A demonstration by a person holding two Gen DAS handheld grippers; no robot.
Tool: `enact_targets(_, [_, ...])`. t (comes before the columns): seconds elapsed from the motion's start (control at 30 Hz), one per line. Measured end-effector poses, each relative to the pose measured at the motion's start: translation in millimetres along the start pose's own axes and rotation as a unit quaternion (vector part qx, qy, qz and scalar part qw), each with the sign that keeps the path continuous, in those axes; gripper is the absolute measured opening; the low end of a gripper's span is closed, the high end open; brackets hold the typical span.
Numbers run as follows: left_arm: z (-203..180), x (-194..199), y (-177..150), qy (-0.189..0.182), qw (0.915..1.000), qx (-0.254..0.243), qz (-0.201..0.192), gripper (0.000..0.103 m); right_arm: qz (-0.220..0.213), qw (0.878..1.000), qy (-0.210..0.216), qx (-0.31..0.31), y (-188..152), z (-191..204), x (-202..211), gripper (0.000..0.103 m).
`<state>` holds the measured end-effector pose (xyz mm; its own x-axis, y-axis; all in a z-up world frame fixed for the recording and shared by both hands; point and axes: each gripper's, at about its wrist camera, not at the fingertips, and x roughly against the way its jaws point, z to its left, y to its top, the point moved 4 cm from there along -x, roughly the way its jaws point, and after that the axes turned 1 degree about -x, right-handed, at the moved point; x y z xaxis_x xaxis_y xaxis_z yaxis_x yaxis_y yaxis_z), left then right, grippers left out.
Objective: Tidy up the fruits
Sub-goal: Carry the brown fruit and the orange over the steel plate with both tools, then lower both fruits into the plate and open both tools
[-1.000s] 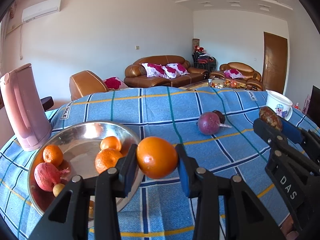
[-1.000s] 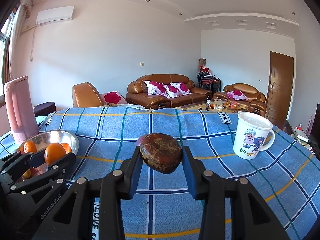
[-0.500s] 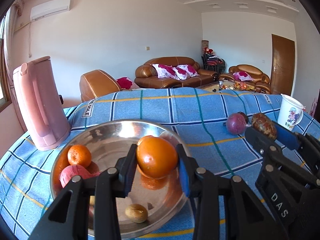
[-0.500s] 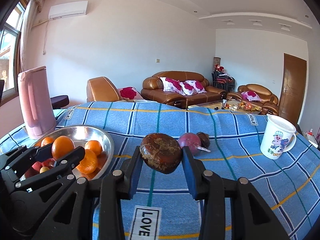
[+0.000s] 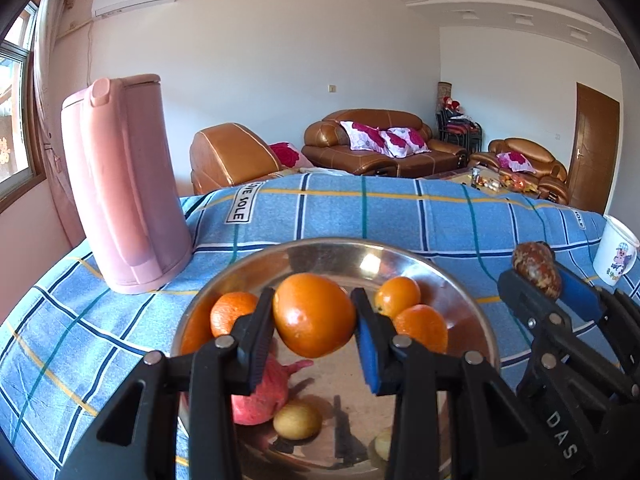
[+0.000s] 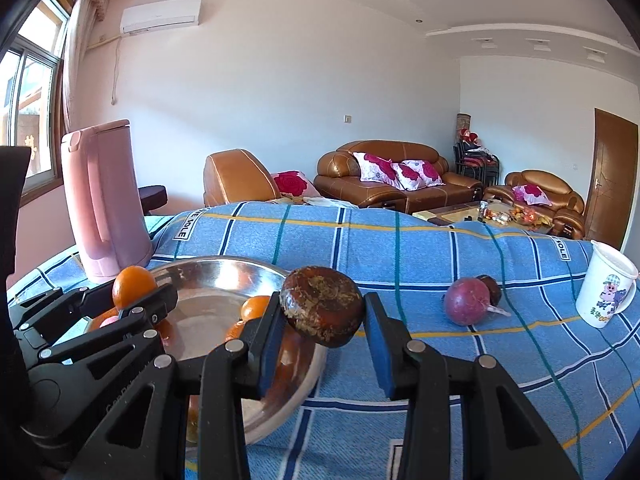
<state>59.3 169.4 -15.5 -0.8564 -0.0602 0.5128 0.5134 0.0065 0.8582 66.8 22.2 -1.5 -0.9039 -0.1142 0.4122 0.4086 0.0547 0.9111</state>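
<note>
My left gripper [image 5: 314,322] is shut on a large orange [image 5: 315,314] and holds it over the steel bowl [image 5: 320,250]. The bowl holds several small oranges [image 5: 234,314], a pink-red fruit [image 5: 260,398] and a small yellowish fruit [image 5: 298,419]. My right gripper [image 6: 322,312] is shut on a brown mottled fruit [image 6: 322,306], held above the bowl's right rim [image 6: 224,262]; it also shows in the left wrist view [image 5: 536,268]. A purple fruit [image 6: 467,301] with a dark one [image 6: 491,286] behind it lies on the cloth to the right.
A tall pink kettle [image 5: 124,188] stands left of the bowl. A white cartoon mug [image 6: 608,290] stands at the far right. The table wears a blue plaid cloth [image 6: 360,248]. Brown sofas sit in the room behind.
Both grippers have moved left with their fruits. The orange now hangs over the middle of the bowl and the brown fruit has reached the bowl's right rim.
</note>
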Motion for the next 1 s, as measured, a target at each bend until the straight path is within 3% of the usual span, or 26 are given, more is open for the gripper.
enact_targets(0.43, [36, -31, -1, 0.033, 0.9979, 0.016, 0.054, 0.039, 0.048, 0.997, 0.049, -0.042, 6, 28, -44, 0.042])
enact_targets(0.8, [30, -42, -7, 0.051, 0.9951, -0.009, 0.084, 0.039, 0.127, 0.981, 0.125, -0.080, -3, 37, -80, 0.042])
enact_targets(1.0, [23, -43, -8, 0.062, 0.9941, -0.034, 0.083, 0.039, 0.129, 0.980, 0.132, -0.076, -3, 43, -84, 0.042])
